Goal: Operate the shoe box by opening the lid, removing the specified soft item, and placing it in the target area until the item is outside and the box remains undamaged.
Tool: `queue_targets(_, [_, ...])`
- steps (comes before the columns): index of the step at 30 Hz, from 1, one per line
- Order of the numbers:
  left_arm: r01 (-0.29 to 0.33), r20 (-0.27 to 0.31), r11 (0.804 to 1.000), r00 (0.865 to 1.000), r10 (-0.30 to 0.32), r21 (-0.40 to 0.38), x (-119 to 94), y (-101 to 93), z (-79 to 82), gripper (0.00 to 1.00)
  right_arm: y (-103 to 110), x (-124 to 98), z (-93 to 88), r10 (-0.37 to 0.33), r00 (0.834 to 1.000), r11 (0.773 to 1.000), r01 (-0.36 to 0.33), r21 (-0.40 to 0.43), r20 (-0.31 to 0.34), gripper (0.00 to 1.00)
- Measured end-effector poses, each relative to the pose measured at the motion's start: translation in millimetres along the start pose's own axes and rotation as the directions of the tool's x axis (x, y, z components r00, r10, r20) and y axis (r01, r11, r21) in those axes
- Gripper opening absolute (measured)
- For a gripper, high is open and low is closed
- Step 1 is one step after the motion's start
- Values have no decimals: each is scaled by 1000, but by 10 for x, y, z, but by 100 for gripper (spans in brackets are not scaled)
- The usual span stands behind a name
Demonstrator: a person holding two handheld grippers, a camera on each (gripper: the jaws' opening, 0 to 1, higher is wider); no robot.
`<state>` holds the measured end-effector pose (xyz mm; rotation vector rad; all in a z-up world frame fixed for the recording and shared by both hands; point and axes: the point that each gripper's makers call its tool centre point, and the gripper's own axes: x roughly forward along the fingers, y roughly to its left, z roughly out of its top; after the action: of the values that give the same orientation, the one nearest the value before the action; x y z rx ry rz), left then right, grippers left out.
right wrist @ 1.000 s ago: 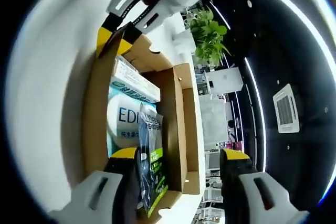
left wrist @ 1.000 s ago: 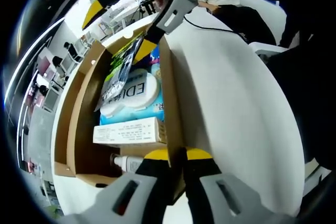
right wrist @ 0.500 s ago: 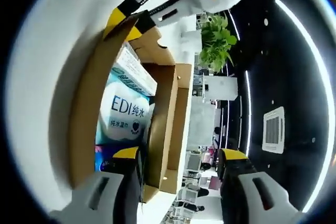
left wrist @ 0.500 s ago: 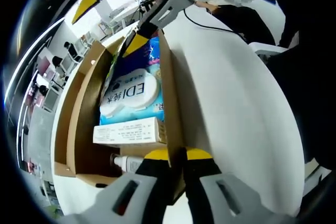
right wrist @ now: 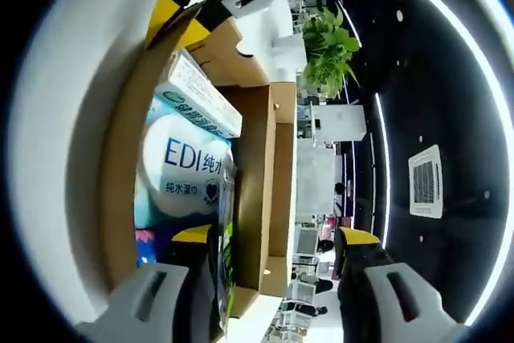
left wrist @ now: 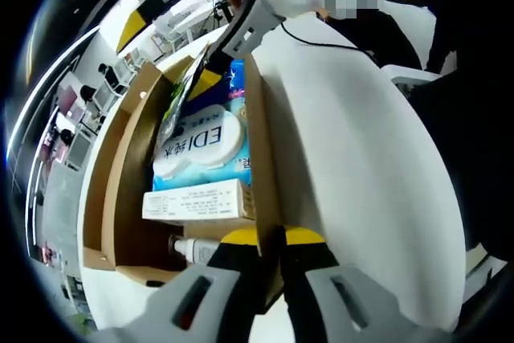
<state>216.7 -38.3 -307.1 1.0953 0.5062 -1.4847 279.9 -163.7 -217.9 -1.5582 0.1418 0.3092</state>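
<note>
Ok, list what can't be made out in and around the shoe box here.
- Left gripper view: bottle, mostly hidden behind the left hand-held gripper.
- Right gripper view: dark packet, seen edge-on, print unreadable.
- Right gripper view: right hand-held gripper, its contact with the packet unclear.
- Left gripper view: white carton, lettering too small.

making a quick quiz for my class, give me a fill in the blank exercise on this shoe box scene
1. The shoe box is made of brown ____.
2. The blue wet wipes pack bears the letters ____.
3. The left claw is shut on the box's ____.
4. The small white carton lies ____ the box.

Missing words: cardboard; EDI; wall; inside
</note>
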Motion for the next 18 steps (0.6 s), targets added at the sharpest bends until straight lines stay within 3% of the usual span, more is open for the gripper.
queue_targets(12, [1,1,1000,1000,-1,-2,15,16,5,7,36,-4,2,-7,1000,1000,7,1,5,52])
queue_targets(18, [2,1,1000,1000,-2,-3,22,24,9,7,19,23,-19,-2,1000,1000,2,3,1,57])
